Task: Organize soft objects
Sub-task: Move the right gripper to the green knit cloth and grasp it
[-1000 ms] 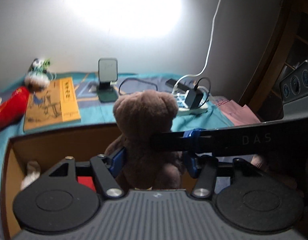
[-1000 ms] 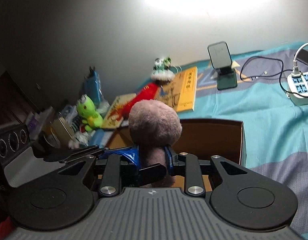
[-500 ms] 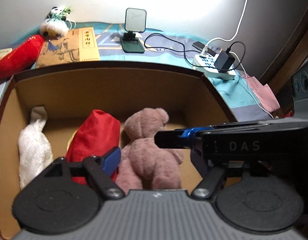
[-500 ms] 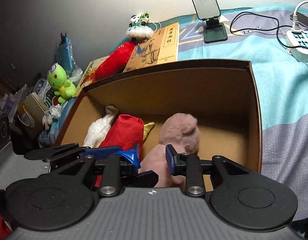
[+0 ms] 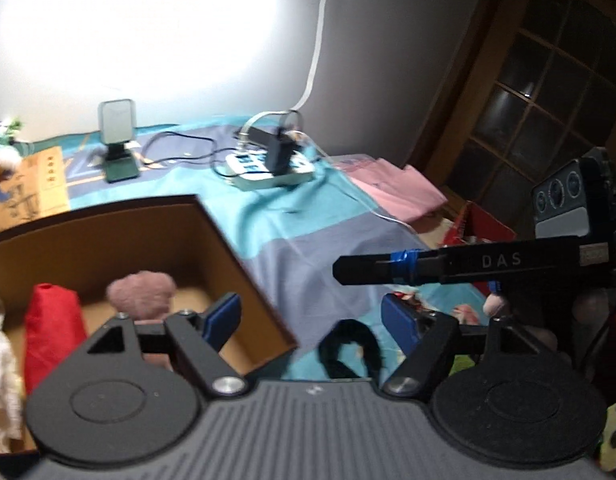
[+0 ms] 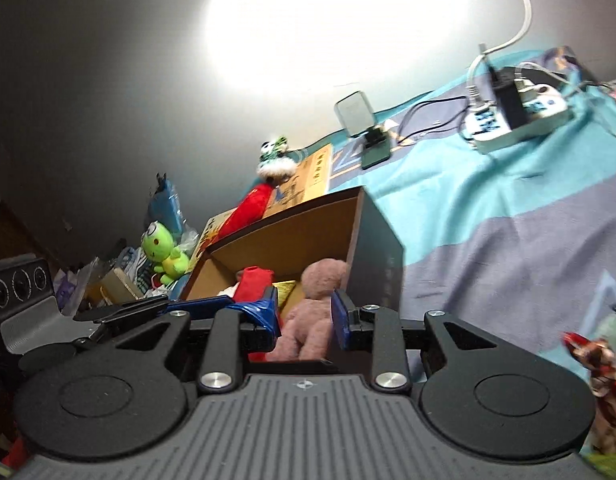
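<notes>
Cardboard box [image 5: 244, 272] stands open on the bedspread [image 5: 308, 232], and the pink teddy bear [image 6: 311, 312] sits inside it near the right wall, with its back toward the right gripper [image 6: 306, 320]. The jaws of this gripper stand a little apart, one blue pad on each side of the bear in the view, but the pads do not press on it; the bear rests in the box beyond the fingertips, so nothing is held. Left of the bear, past the left fingertip, lies a red soft toy [image 6: 254, 284], and something yellow is between them on the box floor.

The left gripper [image 5: 311, 316] is wide open and empty. Its left finger [image 5: 222, 316] is over the box corner, its right finger over the bedspread outside the box. Between the fingers, close to the camera, lies a black furry loop [image 5: 349, 344]. In this view the bear's head [image 5: 142, 292] shows just left of the left finger, then the red toy and a white fluffy item [image 5: 2, 364] at the frame edge. Far ahead of the fingers are a phone stand [image 5: 118, 144] and a power strip [image 5: 272, 168] with cables.
</notes>
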`<state>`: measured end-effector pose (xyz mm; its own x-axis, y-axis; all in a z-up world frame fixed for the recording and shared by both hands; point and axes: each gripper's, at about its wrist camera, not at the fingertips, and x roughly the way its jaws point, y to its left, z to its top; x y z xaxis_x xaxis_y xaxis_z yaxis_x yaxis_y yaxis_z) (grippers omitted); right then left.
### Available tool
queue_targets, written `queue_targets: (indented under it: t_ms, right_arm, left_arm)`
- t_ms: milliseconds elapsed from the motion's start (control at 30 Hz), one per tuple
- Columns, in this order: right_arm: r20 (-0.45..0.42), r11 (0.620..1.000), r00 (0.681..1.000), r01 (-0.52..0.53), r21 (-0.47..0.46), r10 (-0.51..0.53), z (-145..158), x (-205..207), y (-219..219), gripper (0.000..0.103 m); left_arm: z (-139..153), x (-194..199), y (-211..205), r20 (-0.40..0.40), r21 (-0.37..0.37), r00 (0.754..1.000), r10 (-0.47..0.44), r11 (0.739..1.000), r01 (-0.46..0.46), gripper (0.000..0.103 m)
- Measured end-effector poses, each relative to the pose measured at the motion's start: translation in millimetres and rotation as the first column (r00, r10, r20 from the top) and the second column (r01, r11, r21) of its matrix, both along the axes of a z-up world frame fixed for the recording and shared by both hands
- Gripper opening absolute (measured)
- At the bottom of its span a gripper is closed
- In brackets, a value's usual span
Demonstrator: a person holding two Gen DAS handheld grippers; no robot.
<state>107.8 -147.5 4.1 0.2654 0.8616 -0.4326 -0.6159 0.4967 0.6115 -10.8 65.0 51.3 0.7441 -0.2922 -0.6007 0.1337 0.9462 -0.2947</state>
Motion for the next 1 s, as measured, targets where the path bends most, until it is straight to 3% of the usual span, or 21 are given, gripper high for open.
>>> queue_targets:
  t_ms: [100,233,367,600,767,833,933,1000]
  right_arm:
    - [-0.013,0.991,0.992,0.123,-0.045,-0.124,-5,4,-60,0.013]
    - [-0.038,0.966,0.971,0.232,-0.113,-0.237,-11,8,-129,0.013]
    - [-0.153,0.976,0.971,0.162,-0.146,-0.184,-27,6,-169,0.013]
    - [-0.284,0.964,0.95,0.057,-0.261,-0.133,-76,0,-173,0.013]
    - [-0.354,0.962,0.923,0.051,-0.269,-0.148,-107,3,-172,0.009]
    - [-0.378,0.964,0.913,0.057,-0.26,-0.156,-114,7,-171,0.007]
    - [-0.388,0.971,0.912,0.046,-0.234,-0.136,-113,10,-169,0.004]
    - [-0.387,0.975,0.914,0.034,-0.22,-0.119,-109,10,-167,0.003]
  left_arm:
    - [-14,18,-38,-0.043,-0.046,0.994,-0.101,0.994,0.099,0.076]
    - [-40,37,-94,-0.124,-0.069,0.964,-0.235,0.971,0.228,0.076]
    - [-72,55,-135,-0.216,-0.149,0.913,-0.345,0.936,0.318,0.077]
    - [-127,81,-177,-0.382,-0.176,0.859,-0.34,0.939,0.294,0.077]
    - [-134,85,-181,-0.418,-0.179,0.853,-0.313,0.949,0.261,0.045]
    - [-135,84,-181,-0.424,-0.166,0.856,-0.296,0.954,0.248,0.028]
    - [-132,82,-180,-0.409,-0.15,0.866,-0.286,0.958,0.245,0.015]
    - [-127,79,-177,-0.388,-0.14,0.877,-0.284,0.959,0.248,0.011]
